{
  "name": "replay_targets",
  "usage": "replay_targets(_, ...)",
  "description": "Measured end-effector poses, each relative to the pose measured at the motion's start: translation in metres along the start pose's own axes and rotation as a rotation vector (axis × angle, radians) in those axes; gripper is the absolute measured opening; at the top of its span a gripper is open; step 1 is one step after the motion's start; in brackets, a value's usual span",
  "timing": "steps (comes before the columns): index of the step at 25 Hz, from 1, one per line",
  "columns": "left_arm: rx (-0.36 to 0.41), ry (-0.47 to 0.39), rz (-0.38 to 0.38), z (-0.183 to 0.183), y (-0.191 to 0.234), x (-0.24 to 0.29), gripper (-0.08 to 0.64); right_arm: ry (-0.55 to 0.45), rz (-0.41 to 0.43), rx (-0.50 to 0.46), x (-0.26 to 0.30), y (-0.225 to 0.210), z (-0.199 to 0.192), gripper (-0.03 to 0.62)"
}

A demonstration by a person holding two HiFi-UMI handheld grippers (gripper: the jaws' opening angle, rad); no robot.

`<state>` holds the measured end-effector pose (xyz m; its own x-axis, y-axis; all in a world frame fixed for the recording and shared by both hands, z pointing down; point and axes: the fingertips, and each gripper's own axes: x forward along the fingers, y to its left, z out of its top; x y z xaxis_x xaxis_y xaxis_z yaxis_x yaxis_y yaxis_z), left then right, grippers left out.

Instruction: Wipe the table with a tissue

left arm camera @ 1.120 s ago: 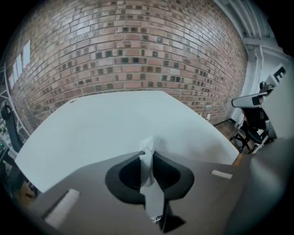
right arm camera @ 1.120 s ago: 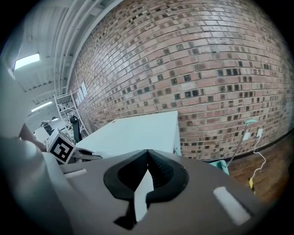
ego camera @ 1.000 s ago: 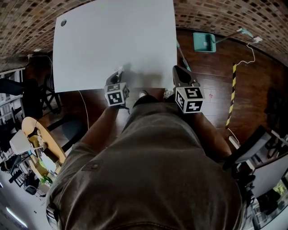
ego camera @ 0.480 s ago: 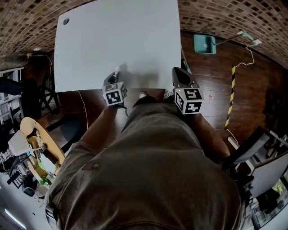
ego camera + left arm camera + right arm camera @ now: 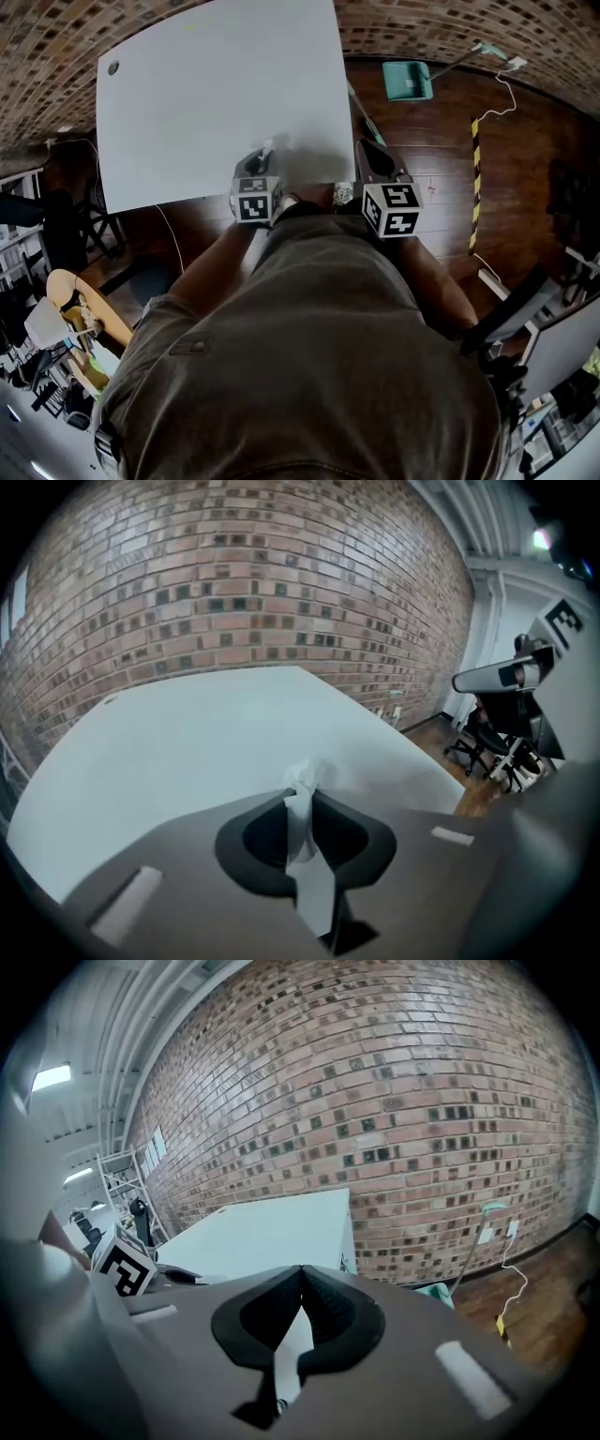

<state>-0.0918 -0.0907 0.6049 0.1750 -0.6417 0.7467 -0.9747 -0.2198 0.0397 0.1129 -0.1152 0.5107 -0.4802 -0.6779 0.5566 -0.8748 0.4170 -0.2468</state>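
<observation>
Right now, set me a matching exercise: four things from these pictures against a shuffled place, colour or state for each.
Things:
1. tissue
2. right gripper
3. dustpan
4. table

Descriptions:
A. teal, lying on the wooden floor
B. shut on nothing
C. white top
D. pinched in the left gripper

Pairs: 1-D, 2-B, 3-A, 4-C

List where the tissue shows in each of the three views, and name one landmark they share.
Head view: the tissue sticks out of the left gripper, left of centre, over the table's near edge.
Left gripper view: the tissue is at lower centre, pinched between the jaws.
Right gripper view: not in it.
Shared landmark: the white table.
</observation>
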Motion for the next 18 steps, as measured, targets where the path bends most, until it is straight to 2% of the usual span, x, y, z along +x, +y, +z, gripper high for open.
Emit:
replay_targets(5,0.063,0.005,-0.061,0.007,-0.031,0.009,0.035,-0.009,-0.027,0.017,-0.007,-0.016,0.0,0.014)
replay_targets(8,0.088,0.006,-0.069,0.009,-0.041,0.009,0.035,-0.012,-0.028,0.02,-0.011,-0.021,0.0,0.014)
replay_targets(13,0.077,-0.002,-0.034,0.006,-0.027,0.003,0.035,-0.008,-0.003,0.008,-0.006,-0.013,0.001,0.014)
replay_targets(18,0.037,-0.005,0.039,-0.004,0.013,-0.006,0.037,0.0,0.027,-0.012,0.003,0.005,0.002,0.014)
